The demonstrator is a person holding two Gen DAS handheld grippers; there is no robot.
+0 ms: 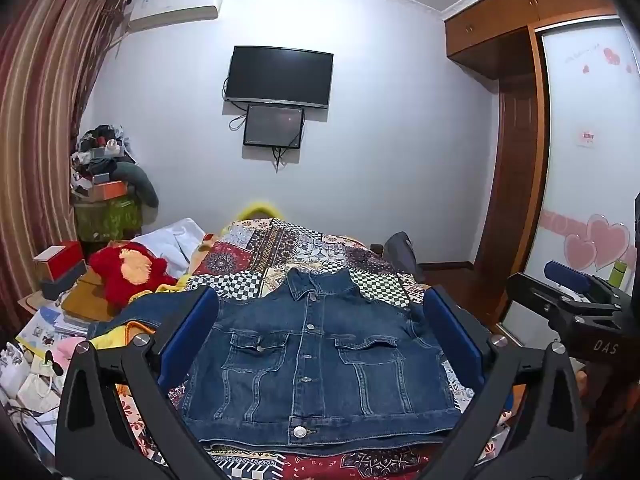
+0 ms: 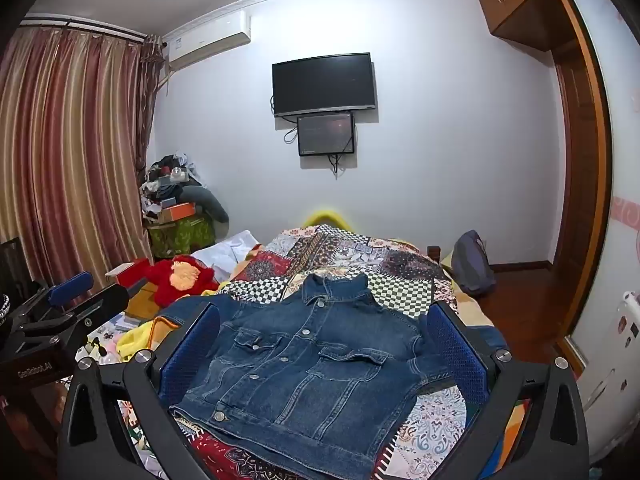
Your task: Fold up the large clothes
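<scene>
A bedroom is showing in the left wrist view: a pale wall carrying a dark television (image 1: 279,76), striped curtains (image 1: 38,128) off to the left, and a bed under a patchwork quilt (image 1: 292,248). The denim jacket (image 1: 316,364) is lying flat and buttoned on the quilt, collar pointing away, sitting between the two blue pads of the left gripper (image 1: 320,344). Its jaws are standing wide apart and gripping nothing. A red plush toy (image 1: 128,272) is lying beyond the left jaw. The right gripper (image 1: 568,300) is hanging past the right jaw.

In the right wrist view the same wall and television (image 2: 324,84) are facing the camera. The right gripper (image 2: 320,356) is holding its jaws fully spread, empty, with the denim jacket (image 2: 308,376) lying between them, angled. The left gripper (image 2: 60,316) is showing beyond the left jaw.
</scene>
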